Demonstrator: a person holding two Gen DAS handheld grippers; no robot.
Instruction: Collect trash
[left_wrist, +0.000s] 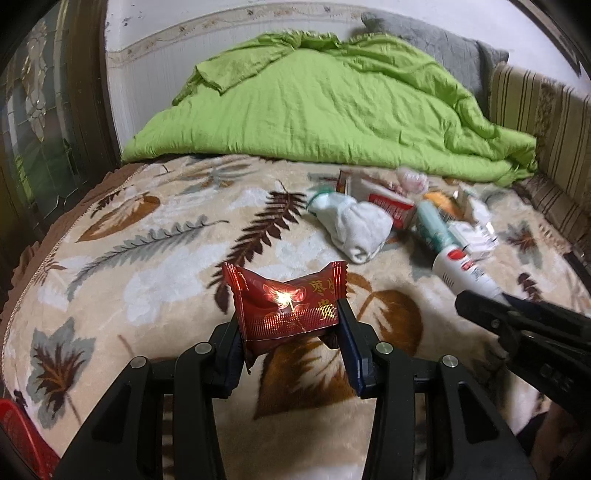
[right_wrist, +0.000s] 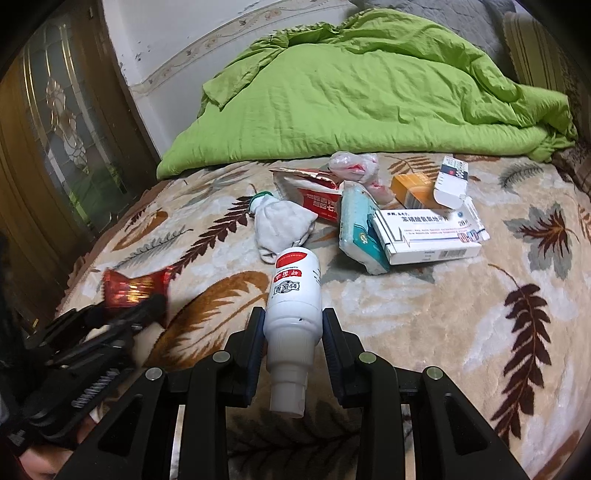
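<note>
My left gripper (left_wrist: 290, 321) is shut on a shiny red snack wrapper (left_wrist: 286, 308), held just above the leaf-patterned blanket (left_wrist: 147, 258). My right gripper (right_wrist: 293, 326) is shut on a white plastic bottle (right_wrist: 293, 295) with a red label, its cap end toward the camera. In the left wrist view that bottle (left_wrist: 463, 271) and the right gripper (left_wrist: 476, 301) show at the right. In the right wrist view the red wrapper (right_wrist: 133, 286) and the left gripper (right_wrist: 147, 304) show at the lower left. More trash lies beyond: a white sock (right_wrist: 280, 225), a red torn pouch (right_wrist: 314, 192), a teal tissue pack (right_wrist: 360, 230), a white medicine box (right_wrist: 428, 234).
A green quilt (left_wrist: 321, 107) is heaped across the back of the bed. An orange box (right_wrist: 412, 190) and a crumpled plastic bag (right_wrist: 352, 164) lie in the pile. A red basket (left_wrist: 18, 435) sits at the lower left. A wooden glass-panelled door (right_wrist: 62, 140) stands at the left.
</note>
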